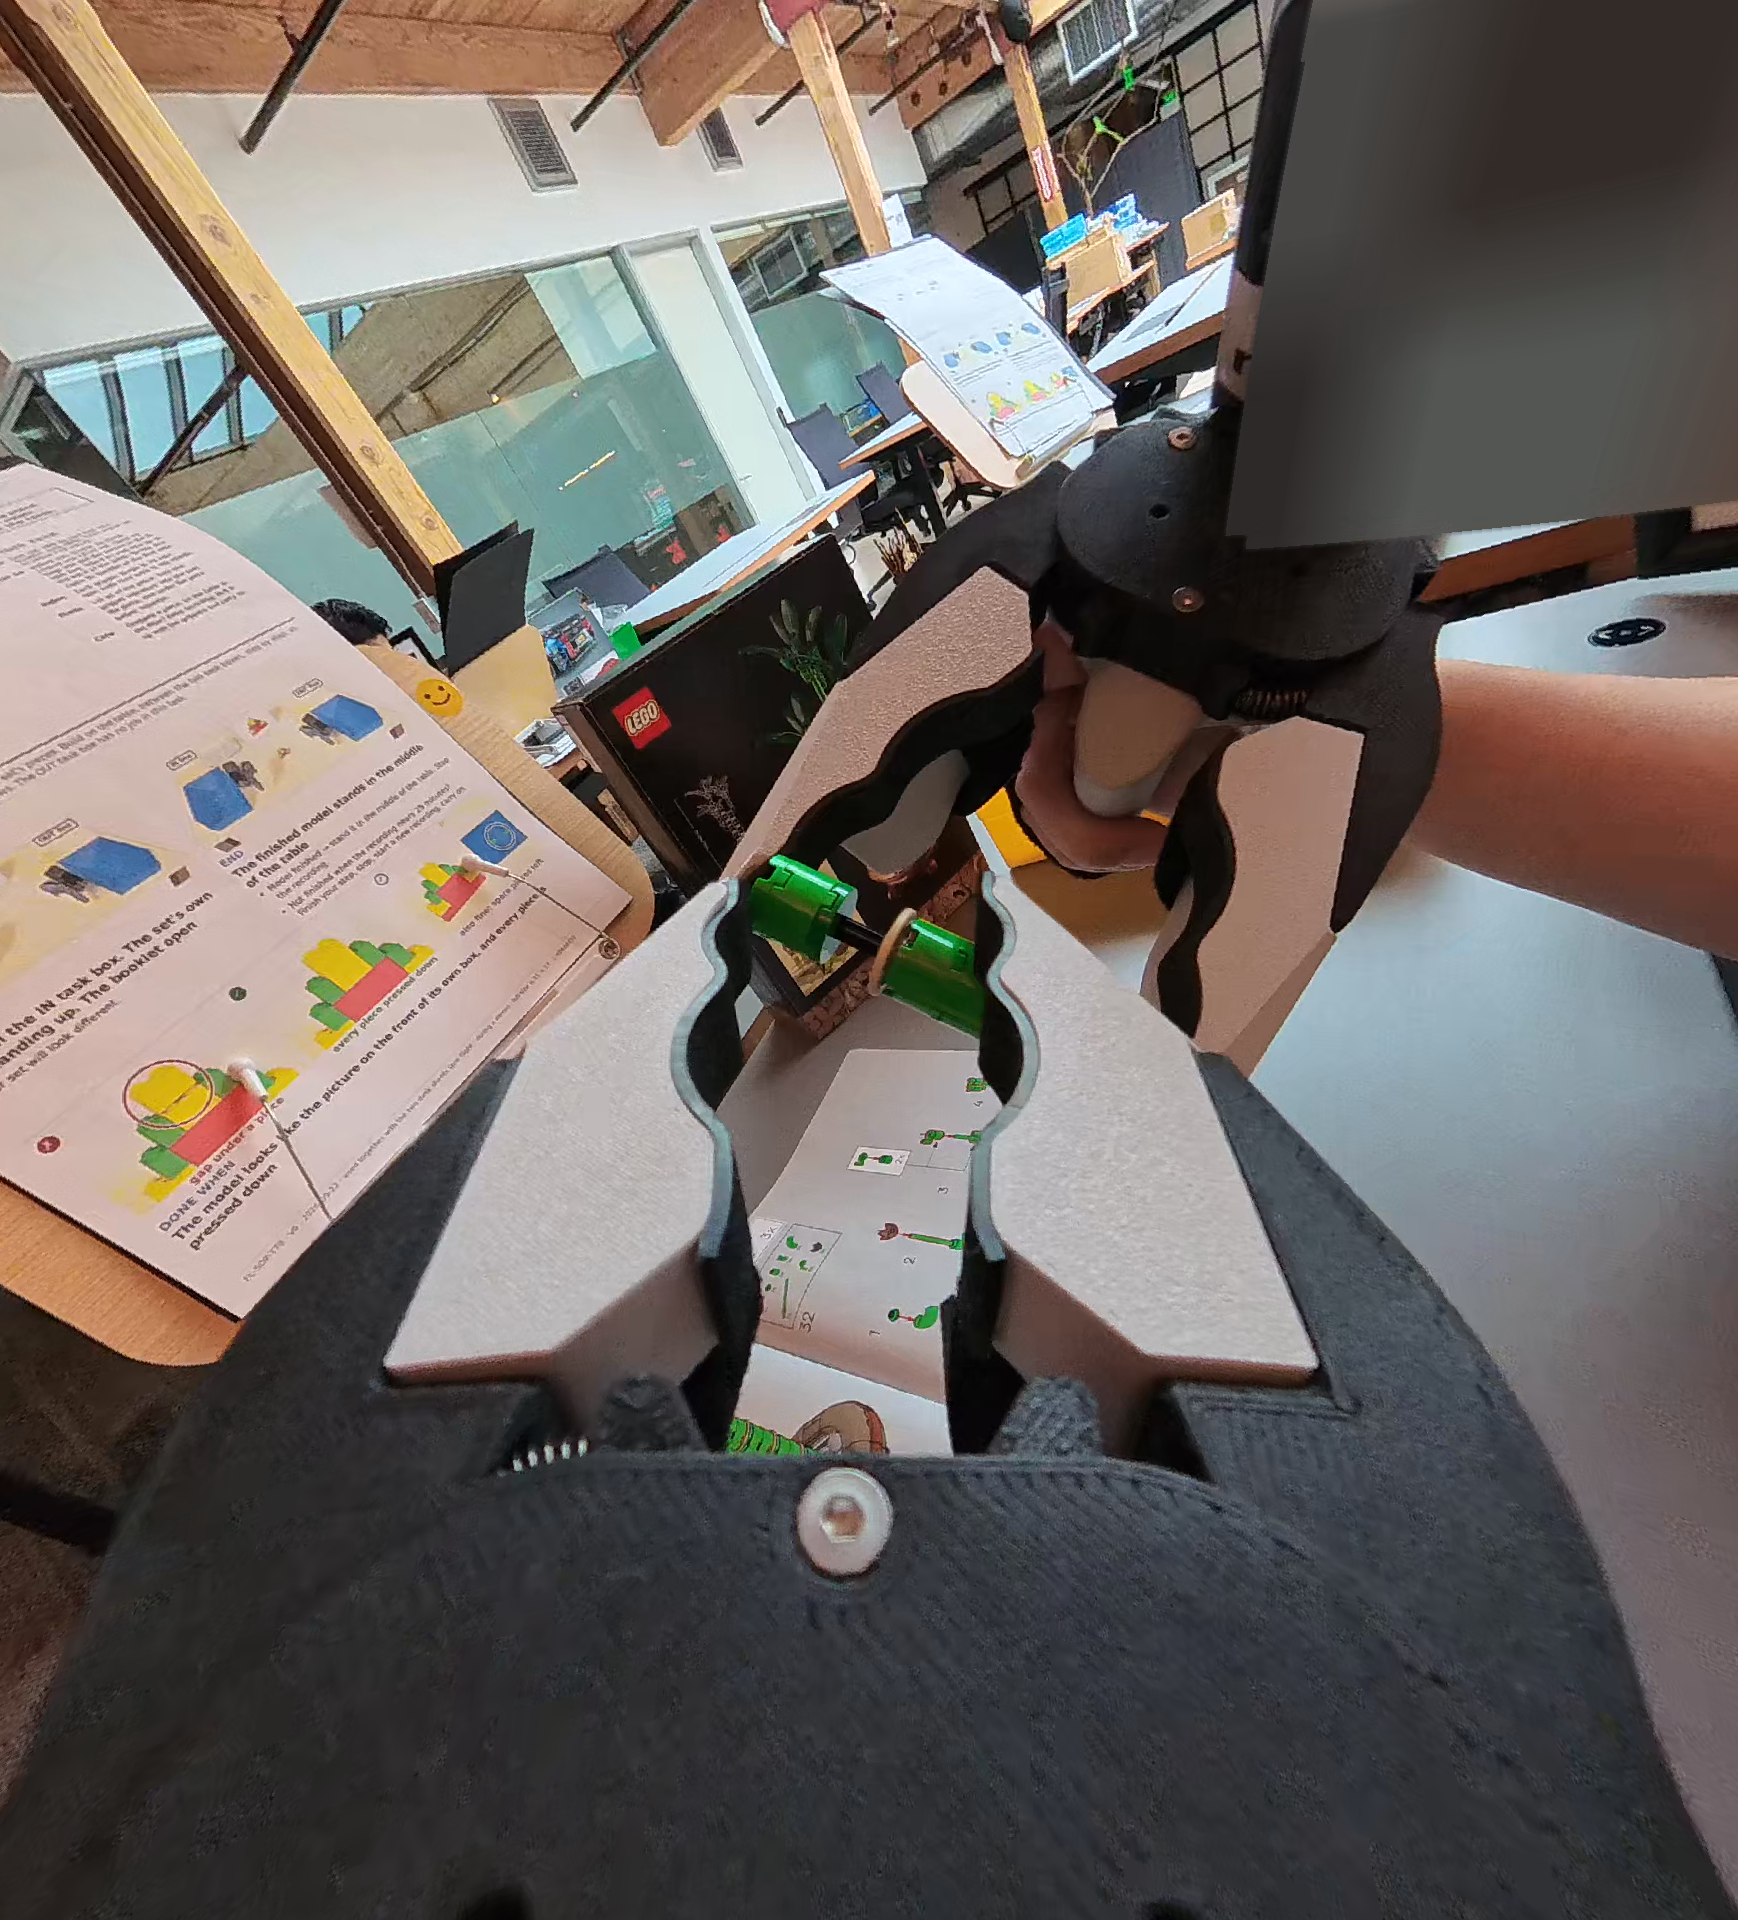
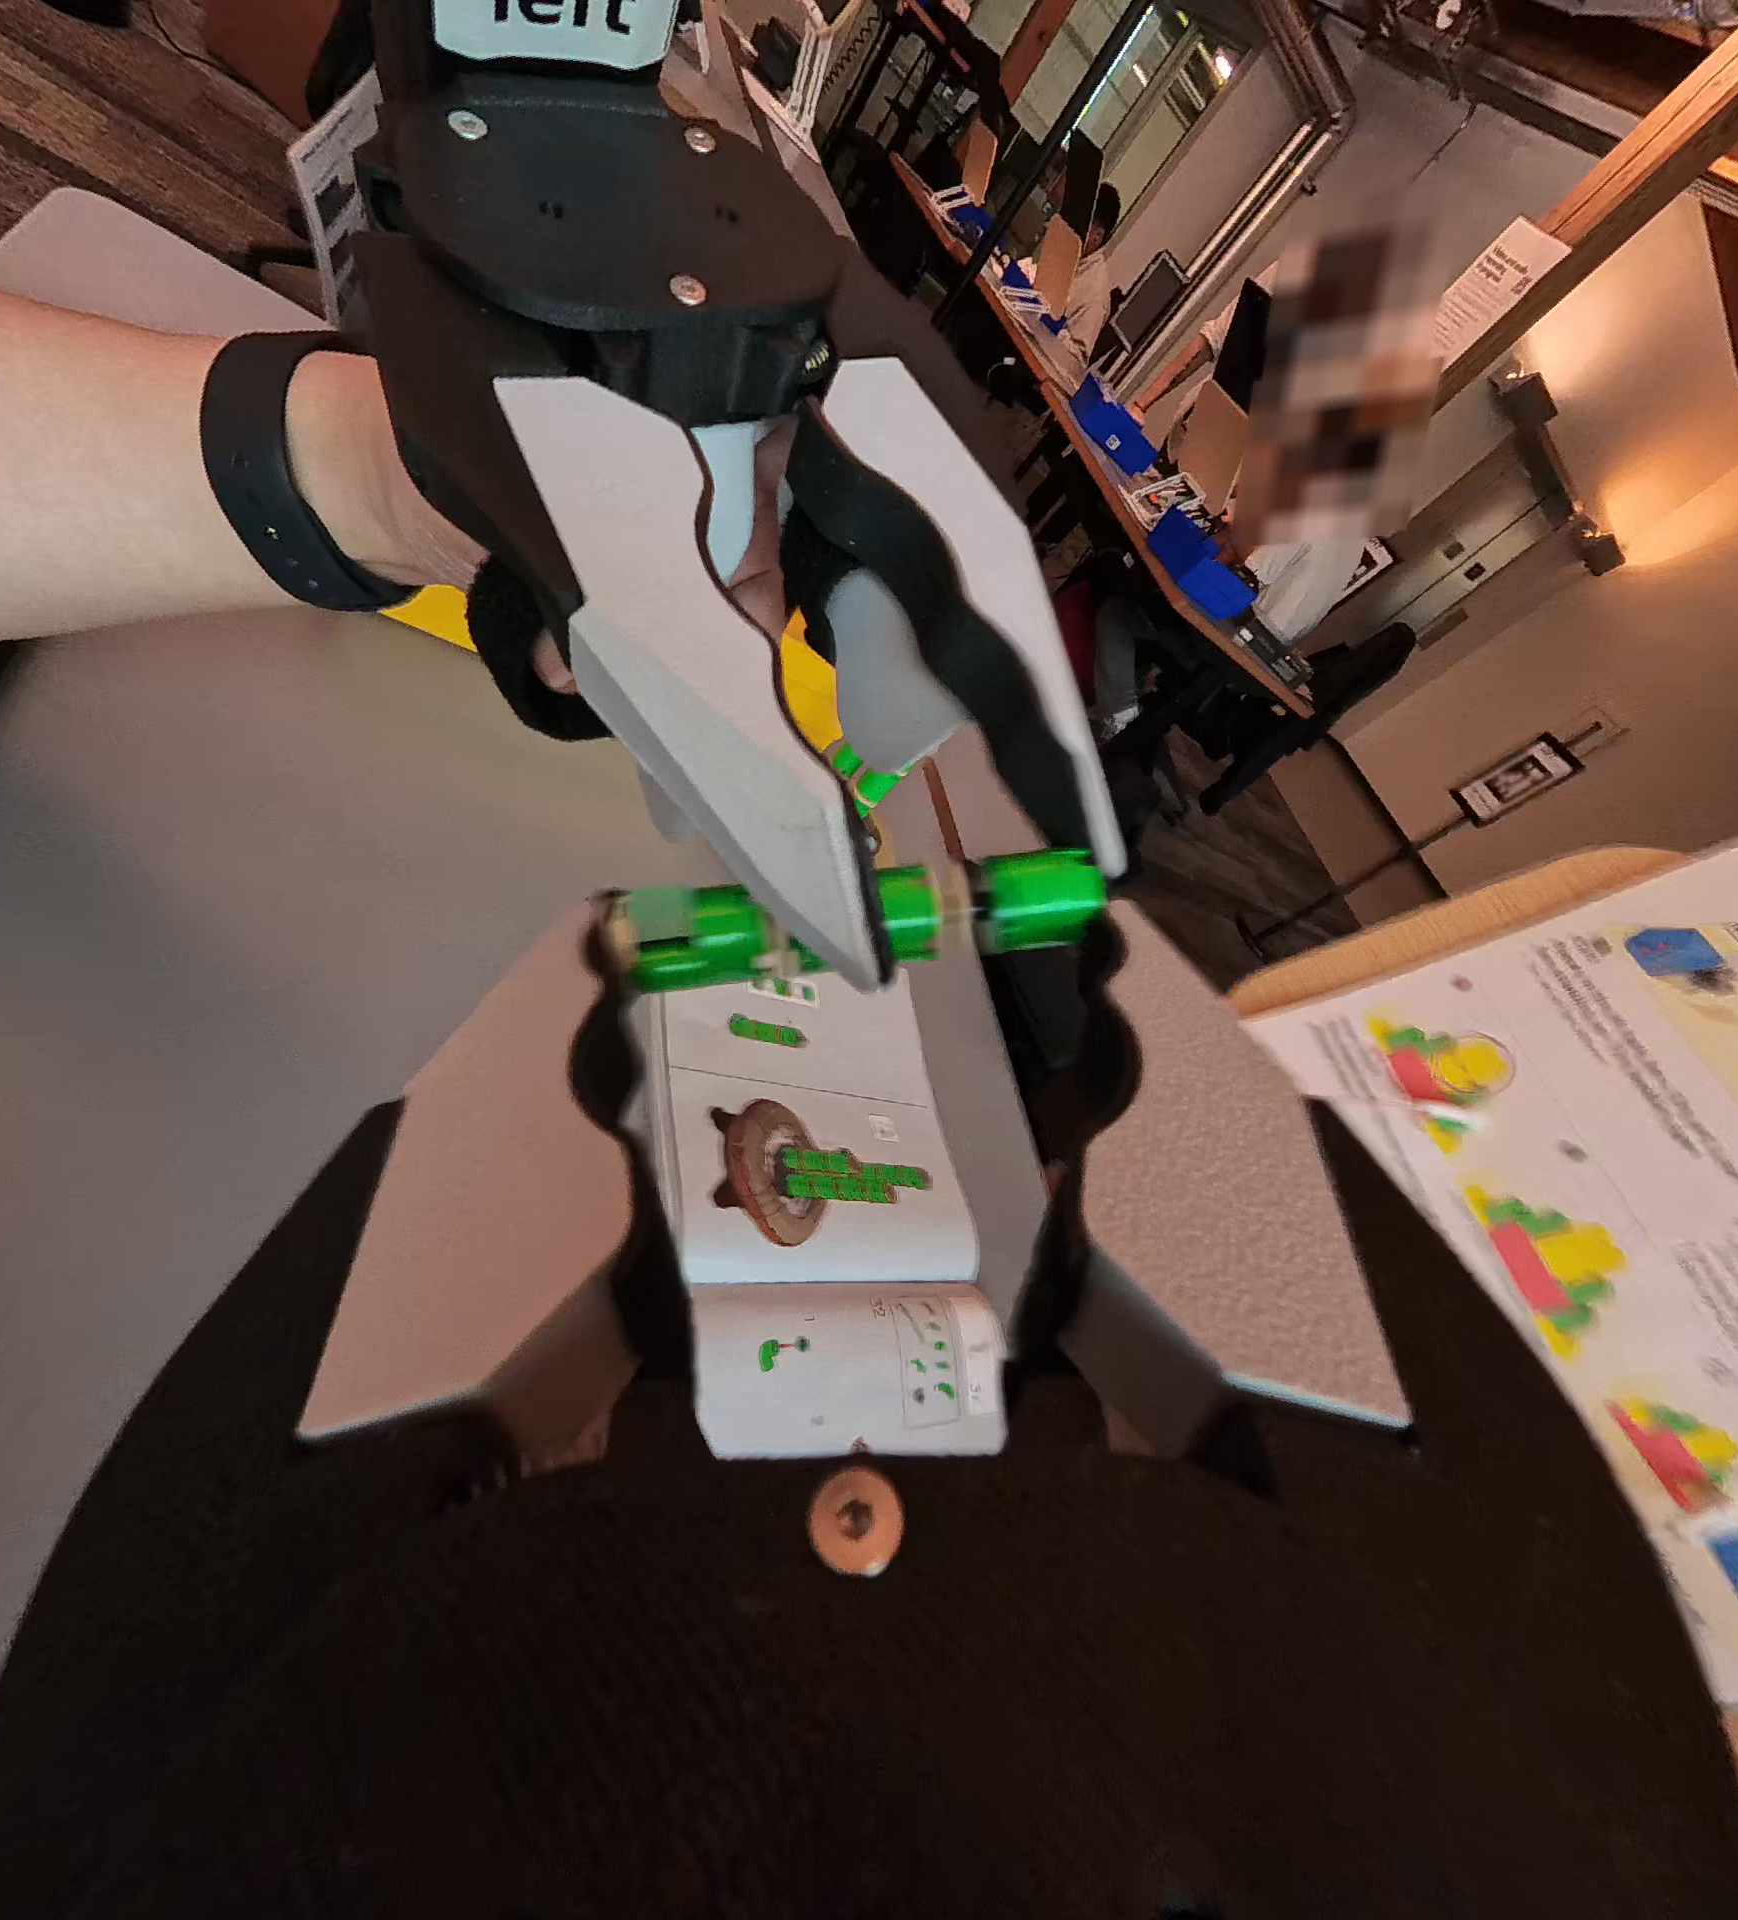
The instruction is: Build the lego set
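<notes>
Your left gripper (image 1: 860,940) fingers are pinching the green stem (image 1: 870,940) across its length, and the right gripper (image 2: 849,925) has its fingers around that same stem too, so both sets of tips meet on it, held in the air just above the open instruction booklet (image 2: 823,1195). Progress-wise I'd say you're early to mid build: the stem is a short run of green cylinder pieces with tan rings on a black axle, while the booklet page under it shows several such stems sitting in a brown round base, and that base isn't visible anywhere near the stem. As for containers, the only one I can spot is the dark set box (image 1: 730,727) behind the stem, and you can't see into it from here.
</notes>
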A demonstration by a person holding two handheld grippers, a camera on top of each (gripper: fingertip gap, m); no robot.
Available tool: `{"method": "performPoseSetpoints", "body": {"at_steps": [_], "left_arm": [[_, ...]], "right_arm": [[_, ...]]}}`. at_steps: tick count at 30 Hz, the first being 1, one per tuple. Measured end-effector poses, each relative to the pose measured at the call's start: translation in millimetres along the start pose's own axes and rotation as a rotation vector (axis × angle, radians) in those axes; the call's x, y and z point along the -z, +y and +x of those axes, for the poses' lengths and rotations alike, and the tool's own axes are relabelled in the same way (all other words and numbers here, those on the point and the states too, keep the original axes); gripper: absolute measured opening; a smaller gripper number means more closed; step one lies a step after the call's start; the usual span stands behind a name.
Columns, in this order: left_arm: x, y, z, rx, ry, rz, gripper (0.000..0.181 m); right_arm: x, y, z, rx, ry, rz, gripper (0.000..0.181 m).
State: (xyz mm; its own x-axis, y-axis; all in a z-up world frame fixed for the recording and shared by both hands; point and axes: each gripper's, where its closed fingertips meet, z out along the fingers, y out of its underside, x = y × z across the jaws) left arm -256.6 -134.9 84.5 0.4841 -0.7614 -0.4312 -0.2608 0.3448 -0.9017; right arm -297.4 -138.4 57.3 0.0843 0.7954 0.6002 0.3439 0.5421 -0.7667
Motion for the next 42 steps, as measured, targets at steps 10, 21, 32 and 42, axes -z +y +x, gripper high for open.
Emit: {"method": "performPoseSetpoints", "body": {"at_steps": [10,21,32,42], "left_arm": [[6,-10,0,-0.068,-0.01,0.057,0.031],[31,-49,-7,0.38,0.181,0.217,0.047],[26,-46,7,0.485,0.328,0.21,0.015],[25,-45,2,0.482,0.293,0.211,0.014]], "right_arm": [[4,-10,-1,0.03,-0.011,0.022,0.084],[12,-40,11,0.526,0.31,0.0,0.085],[10,-45,7,0.578,0.322,0.021,0.085],[8,-41,12,0.51,0.32,-0.012,0.084]]}}
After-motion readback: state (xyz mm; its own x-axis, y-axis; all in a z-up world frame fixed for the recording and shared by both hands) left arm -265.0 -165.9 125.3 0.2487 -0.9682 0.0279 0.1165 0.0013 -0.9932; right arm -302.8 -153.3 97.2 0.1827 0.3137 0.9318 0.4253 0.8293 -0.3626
